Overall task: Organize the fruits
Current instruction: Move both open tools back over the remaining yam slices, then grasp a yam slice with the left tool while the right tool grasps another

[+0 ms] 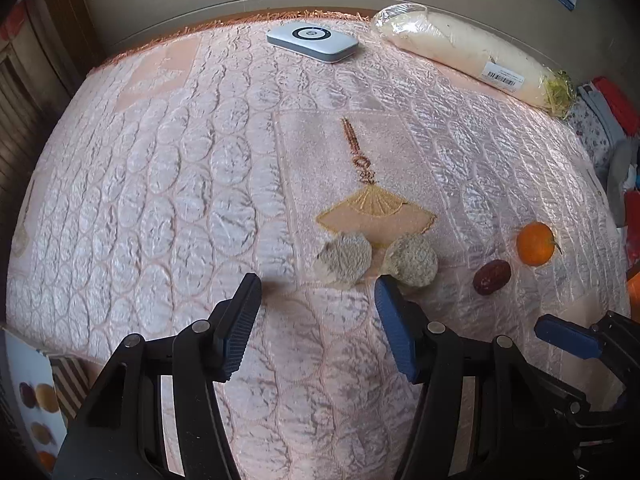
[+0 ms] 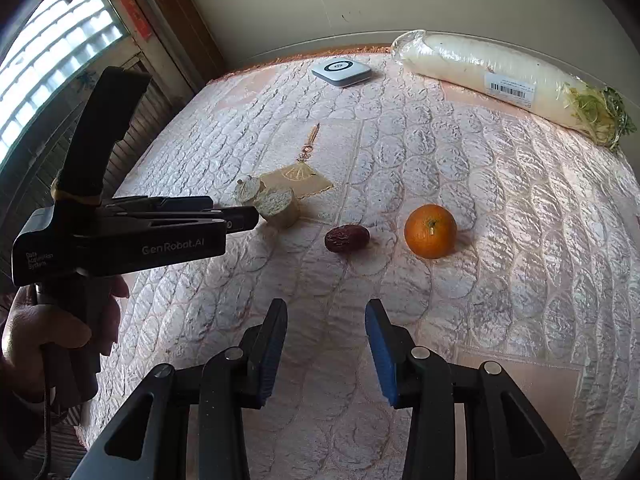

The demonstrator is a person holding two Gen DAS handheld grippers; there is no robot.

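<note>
From the left wrist camera, the left gripper [image 1: 316, 284] hangs over a pink quilted tablecloth [image 1: 160, 184] with its black, blue-padded jaws apart and nothing between them. Just past its fingertips, at about twelve to one o'clock, lie two pale, rough, beige cut fruit halves [image 1: 376, 260], side by side and almost touching; the right-hand fingertip partly covers the nearer edge of one. Farther out at two o'clock lies a small wrinkled dark-red date [image 1: 491, 277], and just beyond it a round orange mandarin [image 1: 535, 244] with a short stem. At the far edge of the cloth, at twelve o'clock, sits a flat white device with a dark ring [image 1: 313, 43]; at one o'clock lies a long white radish in clear plastic wrap [image 1: 472, 56] with a barcode label. The right gripper [image 1: 568, 336] shows at the lower right edge.

From the right wrist camera, the right gripper [image 2: 326, 312] also stands with jaws apart and empty above the cloth [image 2: 520, 240]. The date [image 2: 346, 238] lies at twelve o'clock, the mandarin [image 2: 430, 231] at one o'clock just beside it, apart. At eleven o'clock the fruit halves [image 2: 272, 200] rest near the tip of the left gripper [image 2: 244, 218], which a hand [image 2: 60, 328] holds. The device [image 2: 342, 71] and the radish [image 2: 504, 76] lie at the far edge.
</note>
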